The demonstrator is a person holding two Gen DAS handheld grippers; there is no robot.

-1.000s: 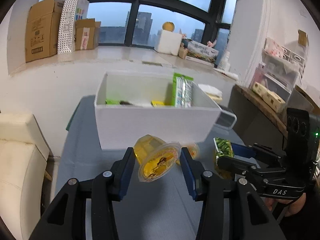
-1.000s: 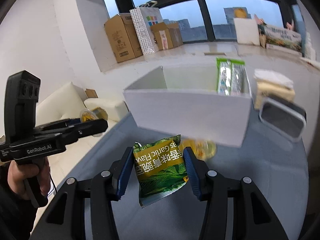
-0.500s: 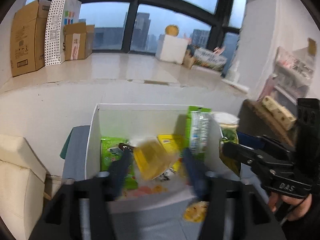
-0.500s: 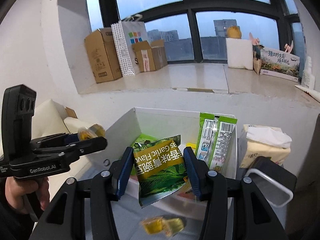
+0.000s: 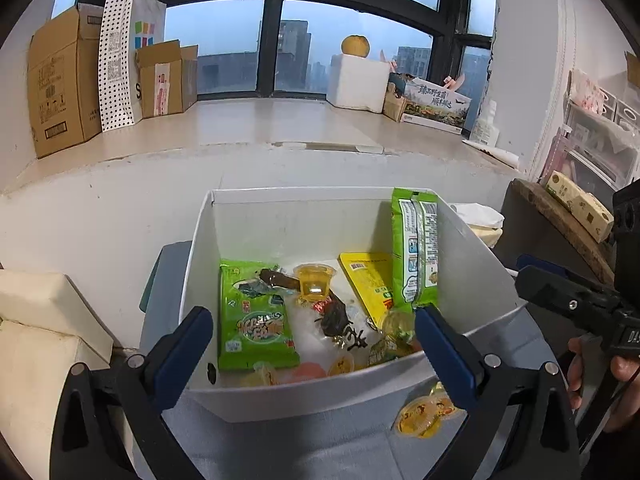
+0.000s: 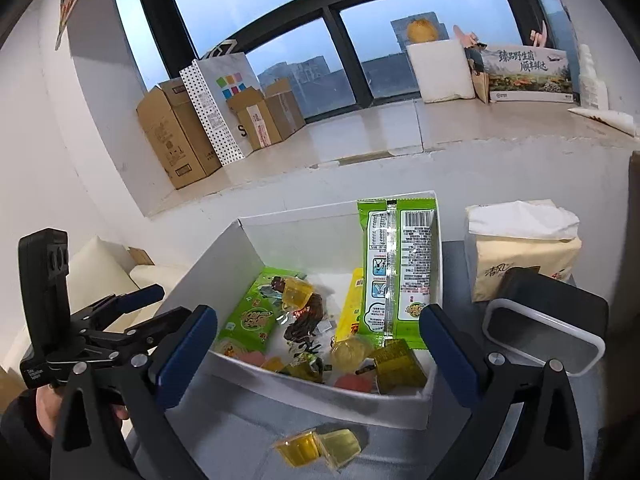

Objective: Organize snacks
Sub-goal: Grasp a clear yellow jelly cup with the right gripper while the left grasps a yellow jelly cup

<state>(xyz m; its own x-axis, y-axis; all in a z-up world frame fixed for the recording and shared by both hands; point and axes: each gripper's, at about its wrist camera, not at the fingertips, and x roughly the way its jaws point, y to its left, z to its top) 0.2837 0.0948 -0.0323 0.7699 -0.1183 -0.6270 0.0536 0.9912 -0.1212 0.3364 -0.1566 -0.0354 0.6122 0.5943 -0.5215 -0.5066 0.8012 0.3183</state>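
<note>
A white box (image 5: 320, 396) (image 6: 224, 256) on the grey table holds several snacks: a green packet (image 5: 256, 320), a tall green packet (image 5: 414, 248) (image 6: 396, 264) leaning on the right wall, a yellow packet (image 5: 370, 280) and jelly cups (image 5: 314, 282). My left gripper (image 5: 312, 344) is open and empty above the box's front wall. My right gripper (image 6: 318, 344) is open and empty above the box. Two yellow jelly cups (image 6: 318, 446) (image 5: 424, 412) lie on the table in front of the box.
A tissue pack (image 6: 520, 252) and a dark grey container (image 6: 548, 328) stand right of the box. A cream sofa (image 5: 44, 340) is at the left. Cardboard boxes (image 5: 60, 84) stand on the window ledge.
Both grippers rose over the box and opened. The left let go of its jelly cup and the right let go of the green garlic packet; both snacks dropped into the box.
</note>
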